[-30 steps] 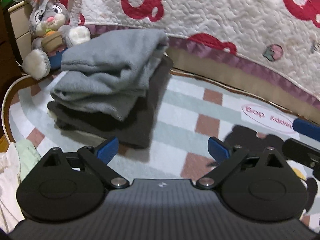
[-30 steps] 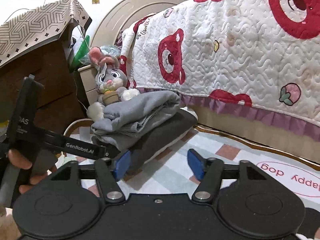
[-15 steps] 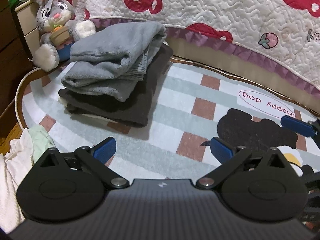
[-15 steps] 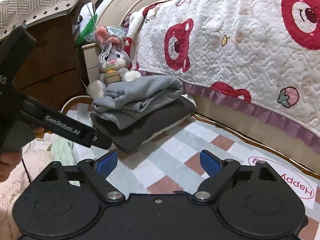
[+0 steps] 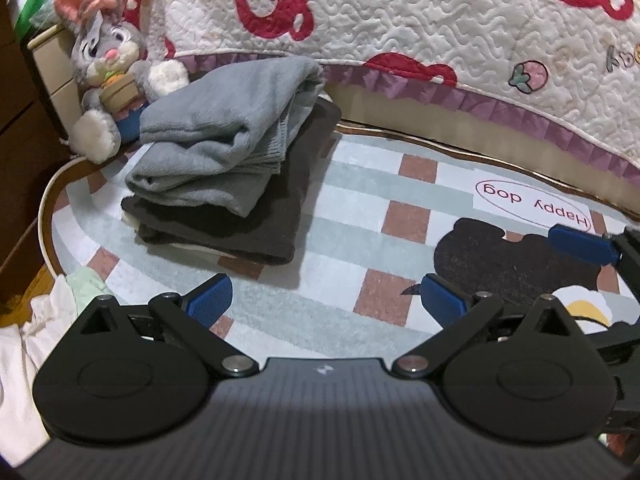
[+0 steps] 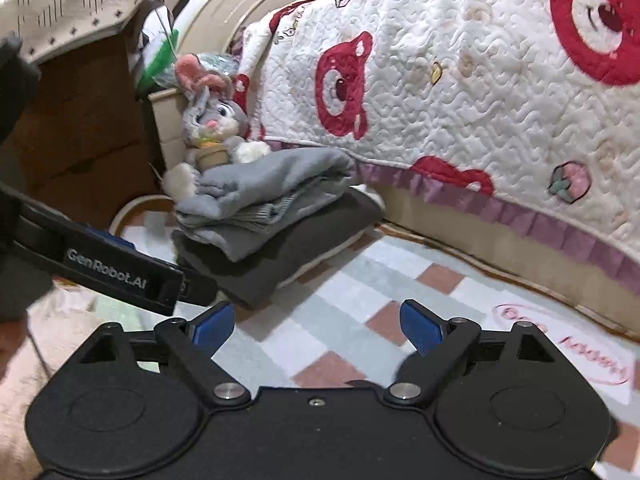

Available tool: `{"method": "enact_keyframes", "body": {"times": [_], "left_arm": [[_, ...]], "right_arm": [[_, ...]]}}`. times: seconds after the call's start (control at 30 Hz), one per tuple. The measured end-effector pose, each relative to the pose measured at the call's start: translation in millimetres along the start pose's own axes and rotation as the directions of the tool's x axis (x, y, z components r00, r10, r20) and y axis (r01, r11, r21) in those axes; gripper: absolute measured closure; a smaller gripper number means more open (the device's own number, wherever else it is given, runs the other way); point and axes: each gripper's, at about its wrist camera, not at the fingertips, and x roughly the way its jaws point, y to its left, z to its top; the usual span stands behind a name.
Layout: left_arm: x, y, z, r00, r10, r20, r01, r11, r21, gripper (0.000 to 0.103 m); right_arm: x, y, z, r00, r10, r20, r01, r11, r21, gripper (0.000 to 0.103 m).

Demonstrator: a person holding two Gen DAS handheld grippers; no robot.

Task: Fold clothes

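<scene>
Checked in pale green, white and dusty pink, the rug (image 5: 352,208) covers the floor across the lower half of both views, with a black cartoon dog and an oval reading "Happy dog" towards the right. Nearest, at the bottom of the left wrist view, the left gripper (image 5: 326,298) hangs over bare rug with its blue pads spread wide and nothing between them. At the bottom of the right wrist view, the right gripper (image 6: 316,322) is likewise spread wide and empty above the checks. At the lower left edge of the left wrist view, a heap of pale, unfolded clothes (image 5: 36,320) lies partly off the rug.

Further back, left of centre, the folded stack (image 5: 224,176) sits on the rug: a light grey garment (image 5: 224,128) on top of a dark grey one (image 5: 248,220). Just behind it, a plush rabbit (image 5: 108,68) leans against a cream drawer unit (image 6: 166,128), with a brown wooden cabinet (image 6: 80,120) to its left. Filling the upper right, a white quilted bedspread (image 5: 440,20) with red bears hangs over the bed, ending in a purple frill.
</scene>
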Motion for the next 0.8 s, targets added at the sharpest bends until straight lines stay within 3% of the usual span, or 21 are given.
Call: {"method": "enact_keyframes", "body": {"times": [0.8], "left_arm": [[4.5, -3.0, -1.4, 1.0, -0.013, -0.022, 0.014, 1.0, 0.025, 0.001]], "right_arm": [[2.5, -8.9, -5.4, 1.0, -0.017, -0.024, 0.018, 0.999, 0.042, 0.011]]}}
